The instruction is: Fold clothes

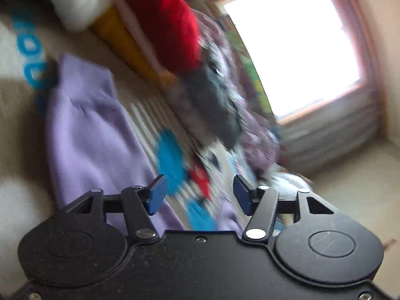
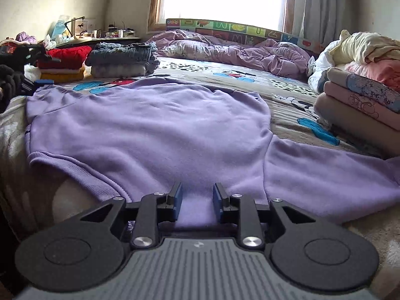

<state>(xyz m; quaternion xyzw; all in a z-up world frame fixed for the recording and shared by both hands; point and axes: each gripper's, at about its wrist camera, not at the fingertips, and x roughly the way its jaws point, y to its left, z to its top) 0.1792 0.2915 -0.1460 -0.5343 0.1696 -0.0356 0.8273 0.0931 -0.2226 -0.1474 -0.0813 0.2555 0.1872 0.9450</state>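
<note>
- Here, going left to right: the left gripper (image 1: 197, 195) is held tilted above the bed (image 2: 287, 87), its fingers (image 1: 157, 195) spread wide with nothing between them; its view is smeared with blur.
- From that gripper the purple sweatshirt (image 1: 90, 135) lies toward ten o'clock, apart from the fingers, with a stack of folded clothes (image 1: 155, 25) beyond it at twelve.
- In the right wrist view the left gripper (image 2: 37, 81) sits at nine o'clock, just beside the sweatshirt's far left corner.
- The sweatshirt (image 2: 150, 130) is spread flat on the bed, its long axis running left to right across this view, ribbed hem to the left and one sleeve (image 2: 325, 175) trailing off toward three o'clock.
- The right gripper (image 2: 197, 203) is low at the near edge, its fingers (image 2: 178, 205) parted with a narrow gap, purple cloth showing between them; whether the pads actually touch the cloth I cannot tell.
- Folded piles (image 2: 360, 100) rest at two o'clock, well apart from the sweatshirt body.
- I judge the right gripper nearer to the garment, so the coming fold likely turns on it closing on the near edge and carrying it toward twelve o'clock, across the long axis.
</note>
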